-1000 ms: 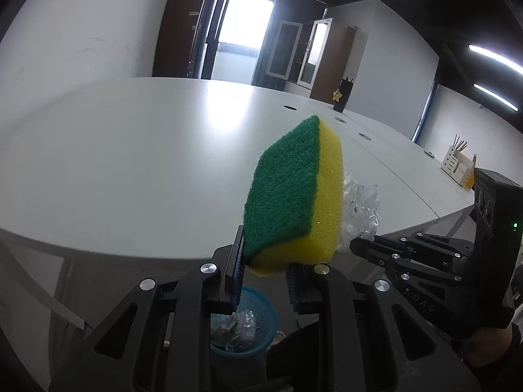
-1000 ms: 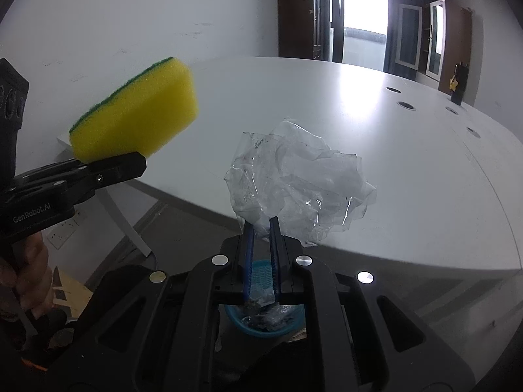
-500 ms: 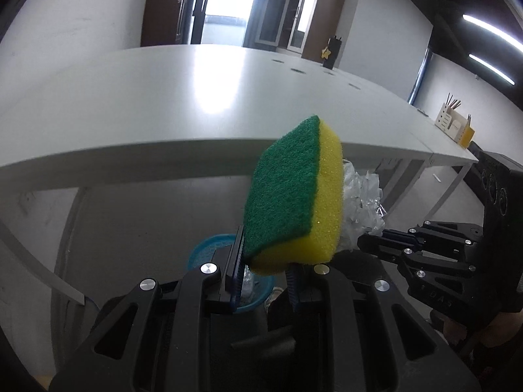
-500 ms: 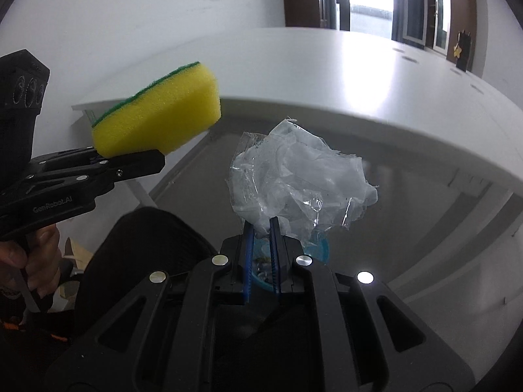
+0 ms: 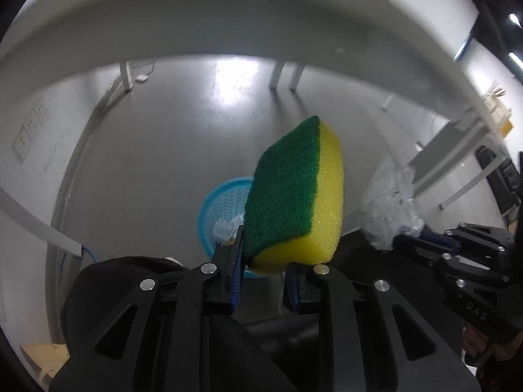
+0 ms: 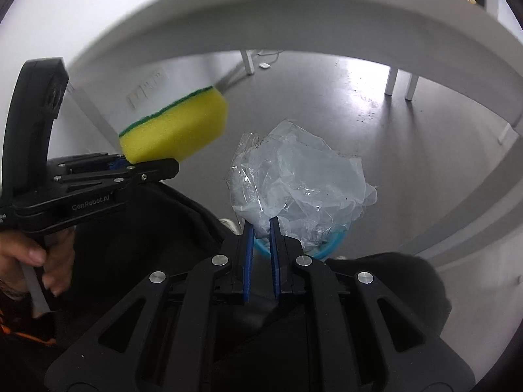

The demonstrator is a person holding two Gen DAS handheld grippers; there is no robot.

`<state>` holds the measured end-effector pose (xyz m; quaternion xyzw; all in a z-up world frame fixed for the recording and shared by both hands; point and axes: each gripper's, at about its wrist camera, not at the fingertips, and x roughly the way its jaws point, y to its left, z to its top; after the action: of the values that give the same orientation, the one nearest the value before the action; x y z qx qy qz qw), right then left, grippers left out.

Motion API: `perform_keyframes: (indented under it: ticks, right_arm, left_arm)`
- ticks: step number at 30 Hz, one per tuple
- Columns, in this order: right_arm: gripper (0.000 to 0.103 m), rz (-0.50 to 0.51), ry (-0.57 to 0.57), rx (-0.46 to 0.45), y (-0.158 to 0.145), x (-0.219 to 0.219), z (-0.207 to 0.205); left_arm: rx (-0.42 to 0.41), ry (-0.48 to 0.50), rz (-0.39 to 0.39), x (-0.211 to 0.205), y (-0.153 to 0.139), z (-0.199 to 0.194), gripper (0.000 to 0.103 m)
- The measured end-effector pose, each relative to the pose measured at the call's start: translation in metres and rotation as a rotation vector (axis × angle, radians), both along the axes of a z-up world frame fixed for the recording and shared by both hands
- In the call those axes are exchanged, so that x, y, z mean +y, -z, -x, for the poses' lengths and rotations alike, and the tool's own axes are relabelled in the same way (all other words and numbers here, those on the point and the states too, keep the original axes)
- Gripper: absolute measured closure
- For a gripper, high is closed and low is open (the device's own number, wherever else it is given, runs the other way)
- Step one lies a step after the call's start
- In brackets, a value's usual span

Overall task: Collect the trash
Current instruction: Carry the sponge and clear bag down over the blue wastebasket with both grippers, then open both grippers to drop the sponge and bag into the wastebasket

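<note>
My left gripper (image 5: pixel 266 254) is shut on a yellow sponge (image 5: pixel 294 196) with a green scouring face, held upright by its lower end. My right gripper (image 6: pixel 261 223) is shut on a crumpled clear plastic bag (image 6: pixel 297 186). Both hang below the table edge, above a blue mesh bin (image 5: pixel 222 202) on the floor that holds some crumpled trash. In the right wrist view the bin (image 6: pixel 330 241) shows only as a blue rim behind the bag. The sponge (image 6: pixel 176 130) and left gripper (image 6: pixel 148 166) appear at that view's left; the bag (image 5: pixel 389 212) and right gripper (image 5: pixel 421 238) at the left wrist view's right.
The white table's curved edge (image 5: pixel 228 32) arches overhead. Table legs (image 5: pixel 281 75) stand on the grey floor beyond the bin. A wall with sockets (image 5: pixel 29 127) runs along the left. A hand (image 6: pixel 29 261) grips the left tool, and dark clothing fills the foreground.
Both grippers have sunk from above the tabletop to below its edge and tilted downward. The blue bin on the floor now shows more fully. Sponge and bag stay gripped.
</note>
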<state>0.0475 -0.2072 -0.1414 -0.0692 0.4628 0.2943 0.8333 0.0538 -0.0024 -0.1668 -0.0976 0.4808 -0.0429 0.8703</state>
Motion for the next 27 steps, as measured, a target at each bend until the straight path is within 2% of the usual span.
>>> perform_keyframes:
  ticks: [10,15,18,21,22,24,25,26,27]
  right_arm:
    - [0.094,0.089,0.017,0.114,0.070,0.024,-0.061]
    - [0.094,0.089,0.039,0.193,0.096,0.033,-0.088]
    - [0.094,0.092,0.050,0.230,0.113,0.035,-0.097]
    - [0.094,0.082,0.059,0.253,0.122,0.036,-0.107]
    - [0.093,0.075,0.061,0.260,0.124,0.036,-0.110]
    - [0.090,0.058,0.068,0.274,0.131,0.032,-0.114]
    - [0.078,0.046,0.073,0.284,0.133,0.030,-0.116]
    - [0.072,0.039,0.078,0.289,0.135,0.030,-0.120]
    - [0.064,0.037,0.079,0.286,0.137,0.030,-0.123]
  left_arm:
    - [0.163,-0.064,0.046,0.015,0.071,-0.061,0.082]
    - [0.239,-0.108,0.073,0.024,0.107,-0.088,0.081]
    - [0.283,-0.126,0.120,0.027,0.119,-0.099,0.081]
    - [0.289,-0.133,0.139,0.028,0.124,-0.108,0.080]
    - [0.285,-0.138,0.149,0.027,0.124,-0.109,0.078]
    - [0.261,-0.160,0.176,0.028,0.125,-0.112,0.065]
    - [0.252,-0.167,0.180,0.029,0.127,-0.113,0.050]
    - [0.246,-0.174,0.181,0.031,0.128,-0.112,0.040]
    - [0.246,-0.182,0.183,0.032,0.128,-0.111,0.039]
